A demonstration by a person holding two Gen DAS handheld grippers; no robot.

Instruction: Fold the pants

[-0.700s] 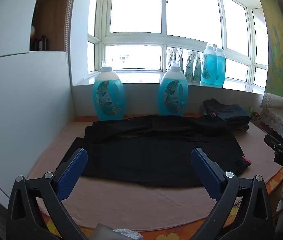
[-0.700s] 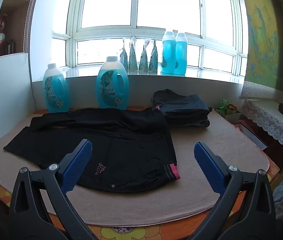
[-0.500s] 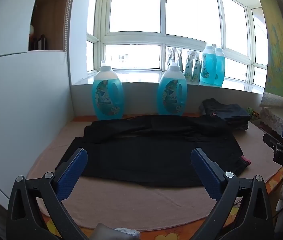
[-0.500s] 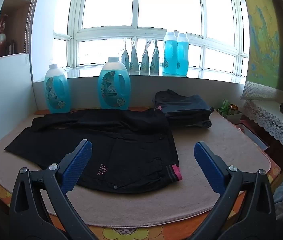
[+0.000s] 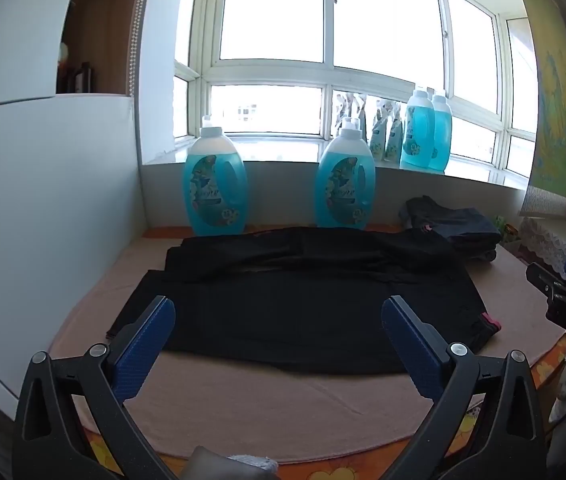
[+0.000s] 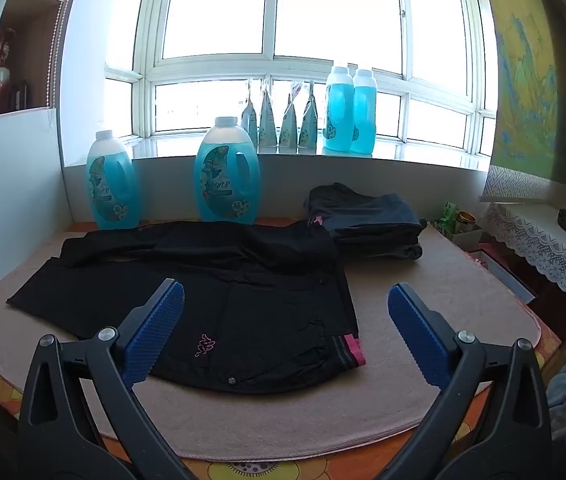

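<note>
We hold back, pants unfolded

Nothing has shifted in the last moment: our left gripper (image 5: 277,326) and right gripper (image 6: 285,310) hover wide open and empty before the black pants (image 6: 219,280), spread flat on the beige mat (image 6: 443,300); folding hasn't begun.

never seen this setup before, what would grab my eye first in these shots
The black pants lie spread flat across the beige mat, waistband with its pink stripe toward the right. Behind them, two big blue detergent bottles stand against the wall under the bright window, and a folded dark garment pile sits at the mat's far right. Both sets of blue-padded tongs, left and right, hover wide open and empty over the near edge.
</note>
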